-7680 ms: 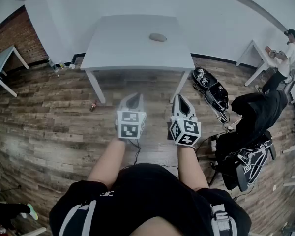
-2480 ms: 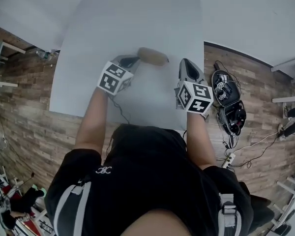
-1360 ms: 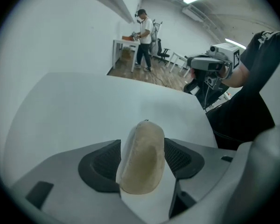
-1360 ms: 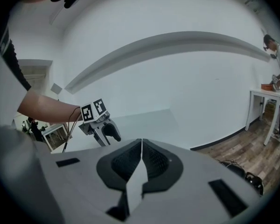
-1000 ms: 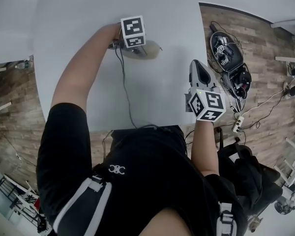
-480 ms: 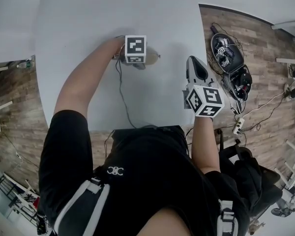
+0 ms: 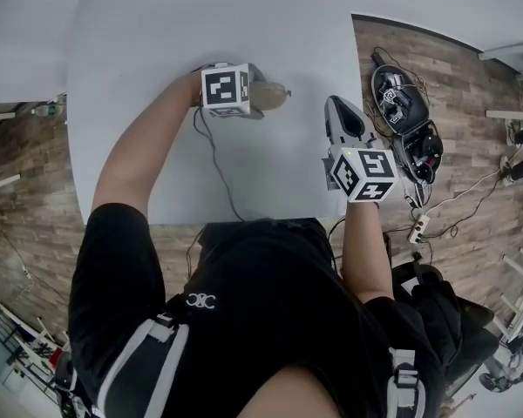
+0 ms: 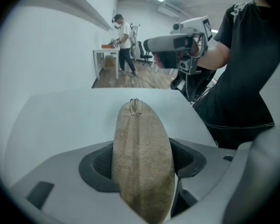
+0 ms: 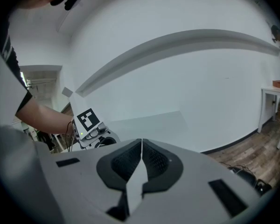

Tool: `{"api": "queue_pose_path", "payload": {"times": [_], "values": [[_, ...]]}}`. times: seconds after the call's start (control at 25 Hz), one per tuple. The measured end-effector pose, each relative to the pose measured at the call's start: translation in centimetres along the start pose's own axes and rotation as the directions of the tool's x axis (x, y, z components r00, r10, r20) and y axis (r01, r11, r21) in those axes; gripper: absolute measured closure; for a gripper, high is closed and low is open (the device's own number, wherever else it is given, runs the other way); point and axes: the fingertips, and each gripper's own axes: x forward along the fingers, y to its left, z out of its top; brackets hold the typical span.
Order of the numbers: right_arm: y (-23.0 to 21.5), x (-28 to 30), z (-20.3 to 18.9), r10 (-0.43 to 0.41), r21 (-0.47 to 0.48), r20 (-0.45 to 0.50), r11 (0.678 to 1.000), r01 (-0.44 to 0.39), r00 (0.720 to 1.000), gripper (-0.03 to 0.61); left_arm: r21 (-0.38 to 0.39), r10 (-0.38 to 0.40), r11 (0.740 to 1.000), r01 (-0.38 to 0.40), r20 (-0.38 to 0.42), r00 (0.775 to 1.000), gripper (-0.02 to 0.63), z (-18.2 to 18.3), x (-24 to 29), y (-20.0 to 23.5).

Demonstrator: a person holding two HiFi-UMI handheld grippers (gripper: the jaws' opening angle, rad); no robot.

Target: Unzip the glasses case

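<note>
Left gripper [image 7: 247,95] over the far middle of the table [image 7: 148,77], pointing steeply down. Its jaws have just been closing and now hold the case [image 8: 141,157] between the pads [image 8: 99,163], both sides pressed on the tan fabric. The case runs lengthwise away from the left gripper's camera, seam uppermost, zip pull [image 8: 135,104] at the far end, zip closed along the part in view. From the head view, one end of the case pokes out to the right of the marker cube [image 7: 225,88]. Cannot tell whether the case rests on the table or sits just above it.

Right gripper [image 7: 345,120] near the table's right edge, well apart from the case, jaws fully together, nothing between them.

Cable [image 7: 214,159] trails across the table from the left gripper toward the person.
</note>
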Motion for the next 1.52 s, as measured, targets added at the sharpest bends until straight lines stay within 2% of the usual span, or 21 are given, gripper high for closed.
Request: {"api": "queue_pose_path", "payload": {"times": [0.12,0.24,0.36,0.48,0.6,0.88,1.0,1.08,1.16,1.24,1.52], "values": [[2.3,-0.9,1.4,0.167,-0.096,-0.009,0.981,-0.167,0.986,0.563,0.047,0.061,0.997,-0.064,0.077,0.995,0.301,2.0,-3.0,-1.6],[5.3,-1.9,3.1,0.327,-0.224,-0.048,0.918,-0.329,0.944,0.563,0.116,0.134,0.982,-0.149,0.128,0.983,0.301,3.6,-6.1,-3.4],[7.7,-2.6,4.7,0.434,-0.293,-0.073,0.851,-0.435,0.898,0.561,0.17,0.2,0.958,-0.232,0.182,0.963,0.302,5.3,-8.7,-5.2],[10.1,-4.0,5.9,0.542,-0.33,-0.097,0.774,-0.541,0.835,0.543,0.19,0.251,0.935,-0.299,0.241,0.937,0.302,7.1,-11.0,-7.4],[12.7,-5.7,7.1,0.648,-0.347,-0.126,0.681,-0.645,0.751,0.473,0.201,0.287,0.917,-0.344,0.265,0.921,0.302,8.1,-12.9,-9.7],[16.4,-7.9,8.4,0.78,-0.322,-0.153,0.541,-0.777,0.607,0.466,0.137,0.31,0.918,-0.372,0.338,0.889,0.302,9.2,-16.2,-12.9],[17.2,-8.8,8.1,0.806,-0.338,-0.189,0.483,-0.807,0.561,0.475,0.148,0.339,0.905,-0.399,0.317,0.886,0.302,9.7,-16.4,-13.4],[17.6,-9.6,7.7,0.815,-0.35,-0.22,0.448,-0.823,0.537,0.52,0.153,0.35,0.9,-0.408,0.302,0.887,0.302,9.8,-16.3,-13.9],[18.0,-10.1,7.6,0.815,-0.372,-0.246,0.421,-0.827,0.525,0.531,0.149,0.348,0.903,-0.403,0.297,0.889,0.302,9.7,-16.3,-14.6],[18.0,-10.2,7.9,0.812,-0.395,-0.241,0.418,-0.818,0.532,0.545,0.133,0.351,0.905,-0.404,0.304,0.886,0.302,9.7,-16.5,-14.9],[18.2,-10.1,9.0,0.748,-0.494,-0.181,0.492,-0.716,0.639,0.56,0.013,0.413,0.894,-0.448,0.365,0.835,0.307,9.8,-17.6,-15.6]]}}
